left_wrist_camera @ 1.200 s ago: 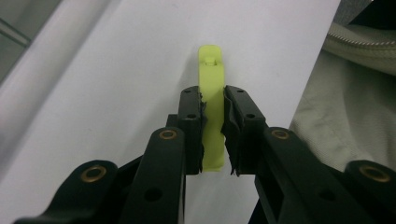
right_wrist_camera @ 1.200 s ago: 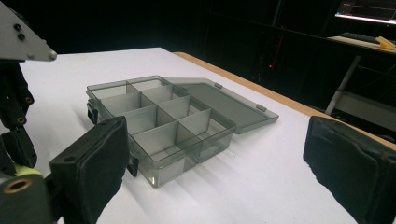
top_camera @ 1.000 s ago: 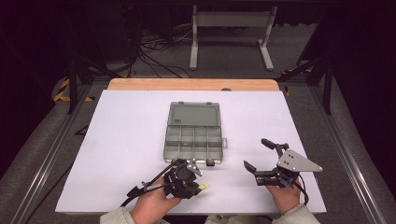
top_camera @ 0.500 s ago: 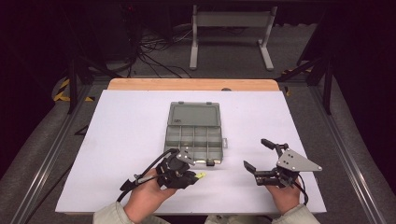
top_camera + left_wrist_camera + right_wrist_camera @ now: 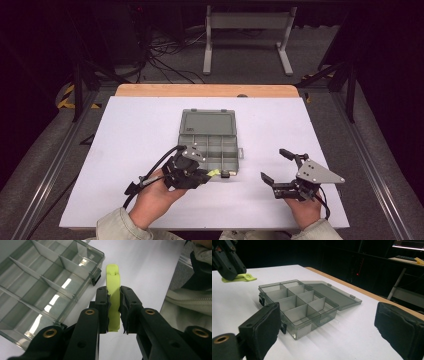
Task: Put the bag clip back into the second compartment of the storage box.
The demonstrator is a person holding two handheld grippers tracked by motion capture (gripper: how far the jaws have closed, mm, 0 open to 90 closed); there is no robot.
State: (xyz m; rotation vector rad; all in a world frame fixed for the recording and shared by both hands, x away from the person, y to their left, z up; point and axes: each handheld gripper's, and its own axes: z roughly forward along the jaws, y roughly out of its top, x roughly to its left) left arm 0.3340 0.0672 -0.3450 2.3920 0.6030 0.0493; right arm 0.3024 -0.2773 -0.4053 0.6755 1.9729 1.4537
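Table (image 5: 140, 150) is taking up most of the high view, white top, wooden strip showing along its far edge.

Box (image 5: 209, 142) is sitting centre frame, lid (image 5: 208, 123) lying flat open behind it, dividers exposed. Probably opened so the compartments are reachable from above. All compartments are looking empty in the gripper views, though smoked plastic and glare are making the near ones hard to read.

Right gripper (image 5: 278, 167) is idling lower right of the high view, jaws spread wide, nothing between them. In its own view the pads (image 5: 263, 326) are framing the box (image 5: 297, 307) from the side; it's likely parked clear so the left hand has room.

Left gripper (image 5: 206, 176) is lower centre-left, just beside the box's near edge, jaws clamped on the clip (image 5: 113, 293). The clip is yellow-green, pinched across its mid-length with the long end sticking forward, probably so the tip can lead into a compartment. It's being held beside the box's front corner, latch (image 5: 95, 278) just left of it, not over any compartment yet.

Clip's rear end is partly hidden by the pads (image 5: 103, 308). Whether it's touching the table can't be told.
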